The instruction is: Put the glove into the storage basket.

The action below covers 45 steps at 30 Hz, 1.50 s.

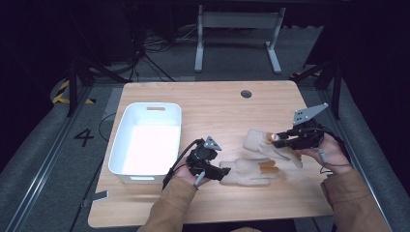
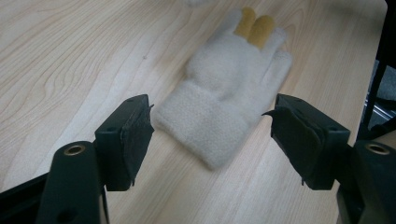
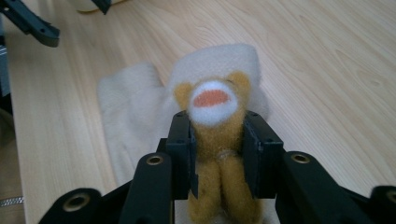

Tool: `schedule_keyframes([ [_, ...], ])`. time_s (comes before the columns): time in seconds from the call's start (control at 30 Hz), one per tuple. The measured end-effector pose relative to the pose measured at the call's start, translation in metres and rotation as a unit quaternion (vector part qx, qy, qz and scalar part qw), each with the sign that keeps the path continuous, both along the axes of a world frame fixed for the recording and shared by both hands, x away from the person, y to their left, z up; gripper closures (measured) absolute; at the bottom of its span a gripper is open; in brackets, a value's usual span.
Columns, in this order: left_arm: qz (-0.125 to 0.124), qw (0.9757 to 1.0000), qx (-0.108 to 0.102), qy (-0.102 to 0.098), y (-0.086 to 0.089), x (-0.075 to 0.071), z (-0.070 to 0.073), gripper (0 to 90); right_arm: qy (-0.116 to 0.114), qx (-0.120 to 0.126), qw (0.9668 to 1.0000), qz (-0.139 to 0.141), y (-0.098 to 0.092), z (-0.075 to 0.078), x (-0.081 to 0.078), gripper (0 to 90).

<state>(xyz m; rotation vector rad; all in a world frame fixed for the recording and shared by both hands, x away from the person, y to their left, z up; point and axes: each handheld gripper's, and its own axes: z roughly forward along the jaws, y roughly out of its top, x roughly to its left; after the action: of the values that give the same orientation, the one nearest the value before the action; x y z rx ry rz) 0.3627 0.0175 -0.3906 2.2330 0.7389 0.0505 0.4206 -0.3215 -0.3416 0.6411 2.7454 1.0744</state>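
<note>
Two cream gloves on worktop, lower right of centre in high view. Bin at left of frame, white, nothing visible inside.

Near glove: flat, long axis roughly left-right across frame, cuff toward left claw, mustard fingertips pointing right. In left gripper view, near glove dead ahead, cuff closest, fingers running away toward top of frame; axis in line with the claw. Left claw open, jaws standing either side of cuff, clear gap on both, pads not touching. Straight advance along that axis, then close, probably enough for a cuff grasp.

Far glove: just above and right of near one, cuff at upper left, fingers slanting down to right. Right claw gripping its mustard fingertips. In right gripper view, right claw closed on mustard fabric, white-and-orange patch just beyond pads, rest of far glove lying ahead toward top of frame. Whether lifted off wood or dragging: cannot tell.

Left hand nearer bin; near glove between them and well apart from it.
</note>
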Motion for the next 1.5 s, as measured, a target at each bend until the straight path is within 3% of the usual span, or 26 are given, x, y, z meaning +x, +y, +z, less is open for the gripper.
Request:
schedule_keyframes([
  [0.2, -0.004, 1.0000, -0.003, 0.001, 0.001, 0.000, 0.001, 29.5, 0.003, 0.005, 0.9989, 0.047, 0.013, -0.001, -0.006, 67.0],
  [0.53, -0.004, 1.0000, -0.003, 0.000, 0.002, 0.000, 0.002, 29.6, 0.004, -0.006, 0.9967, 0.080, 0.029, -0.008, -0.010, 66.8],
  [0.63, 0.012, 0.9999, 0.009, 0.006, 0.003, 0.002, 0.000, 29.9, 0.004, -0.007, 0.9956, 0.093, 0.034, -0.010, -0.012, 66.8],
  [0.8, 0.006, 1.0000, -0.004, 0.006, 0.005, 0.002, 0.001, 29.6, 0.002, -0.006, 0.9936, 0.113, 0.042, -0.013, -0.015, 66.6],
  [1.0, 0.002, 1.0000, 0.000, 0.007, 0.003, 0.002, 0.001, 29.3, 0.007, -0.006, 0.9894, 0.145, 0.054, -0.020, -0.018, 66.3],
  [1.5, -0.004, 0.9999, 0.002, 0.012, 0.002, 0.002, -0.001, 28.8, 0.019, -0.021, 0.9847, 0.172, 0.068, -0.038, -0.018, 65.7],
])
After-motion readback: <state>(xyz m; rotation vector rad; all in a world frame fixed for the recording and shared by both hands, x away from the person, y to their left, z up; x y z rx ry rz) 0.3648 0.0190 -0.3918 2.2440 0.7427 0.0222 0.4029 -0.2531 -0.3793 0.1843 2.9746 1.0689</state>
